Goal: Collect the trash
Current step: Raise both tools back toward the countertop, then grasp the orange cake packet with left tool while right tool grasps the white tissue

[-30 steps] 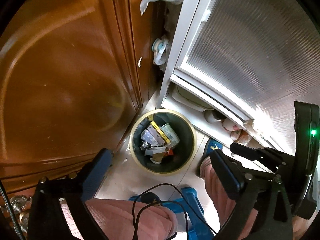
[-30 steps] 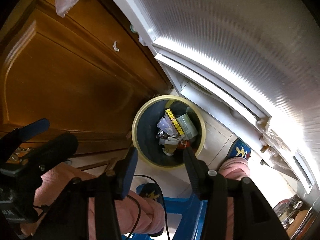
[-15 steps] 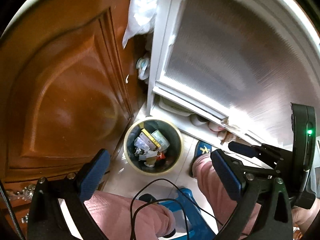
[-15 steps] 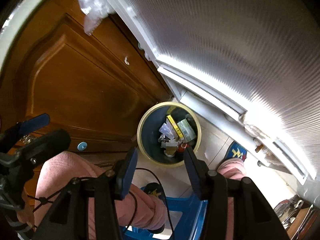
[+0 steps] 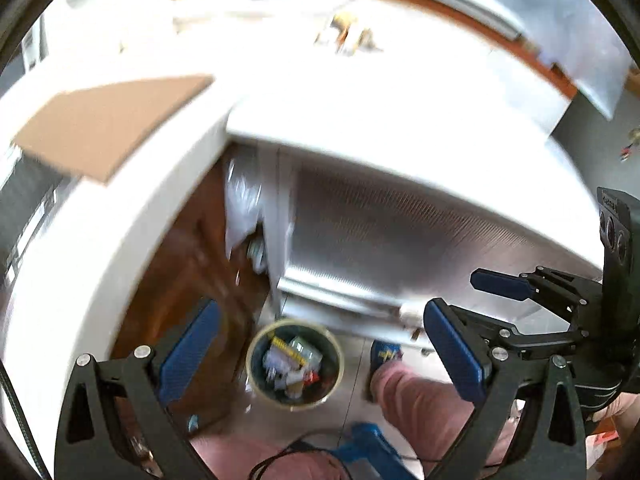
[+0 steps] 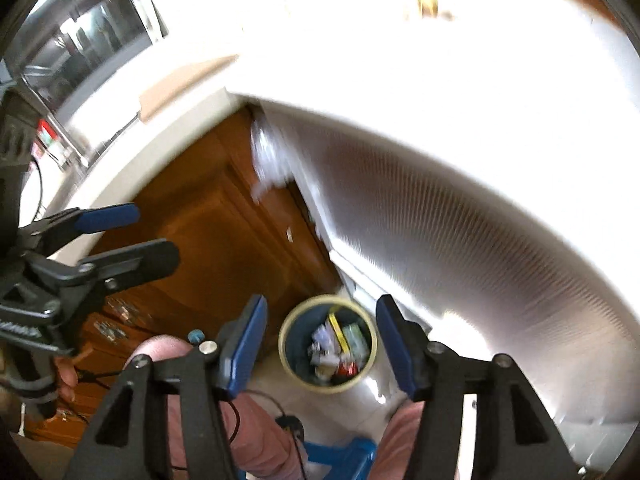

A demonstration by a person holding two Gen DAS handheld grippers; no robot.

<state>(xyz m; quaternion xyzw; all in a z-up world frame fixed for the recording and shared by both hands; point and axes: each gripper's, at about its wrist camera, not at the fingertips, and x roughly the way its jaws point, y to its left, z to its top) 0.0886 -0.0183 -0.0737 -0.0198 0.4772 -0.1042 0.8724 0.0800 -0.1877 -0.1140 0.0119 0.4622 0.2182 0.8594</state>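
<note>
Both my left gripper (image 5: 316,356) and right gripper (image 6: 320,344) have fingers spread wide and empty; the right's have just been opening. The yellow-rimmed round bin of wrappers (image 5: 295,364) sits on the floor below. Next step, by my judgement: locate more trash on the white table (image 5: 360,92).

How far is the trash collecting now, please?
Done: wrappers and scraps already lie in the trash bin on the floor. In hand: nothing; the left gripper and right gripper are both open and empty. Left: no loose trash is visible; the countertop is too blurred.
</note>
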